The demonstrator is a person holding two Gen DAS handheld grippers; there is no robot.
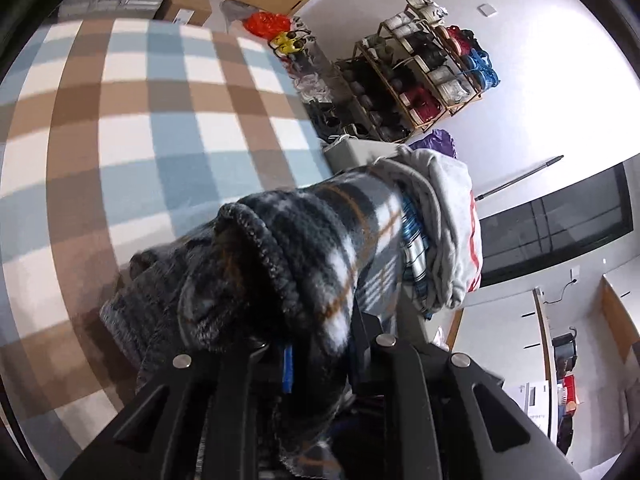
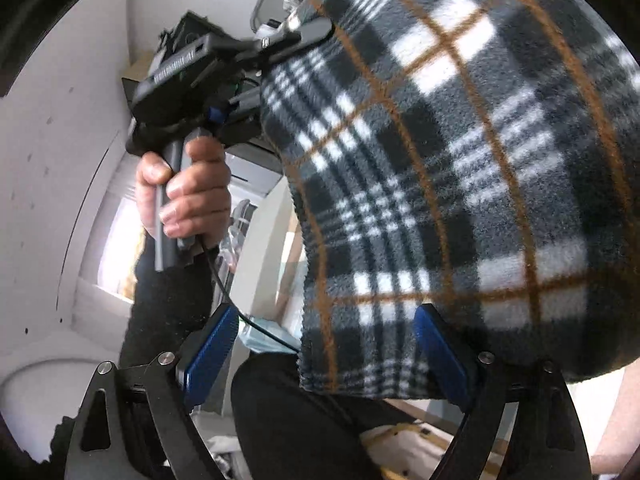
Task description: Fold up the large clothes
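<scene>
A dark plaid fleece garment (image 1: 320,256) with white and orange lines is bunched between the jaws of my left gripper (image 1: 296,360), which is shut on it above the checked table (image 1: 120,128). In the right wrist view the same fleece (image 2: 460,160) hangs wide in the air. My right gripper (image 2: 332,352) is open, its blue pads (image 2: 212,344) apart, and the fleece's lower edge hangs between them. The left gripper also shows in the right wrist view (image 2: 296,36), held by a hand (image 2: 188,192), gripping the fleece's top edge.
A stack of folded clothes (image 1: 444,232) lies at the table's right end, topped by a grey garment. A shoe rack (image 1: 420,72) stands by the white wall behind. A red bag (image 1: 266,24) and boxes lie on the floor beyond the table.
</scene>
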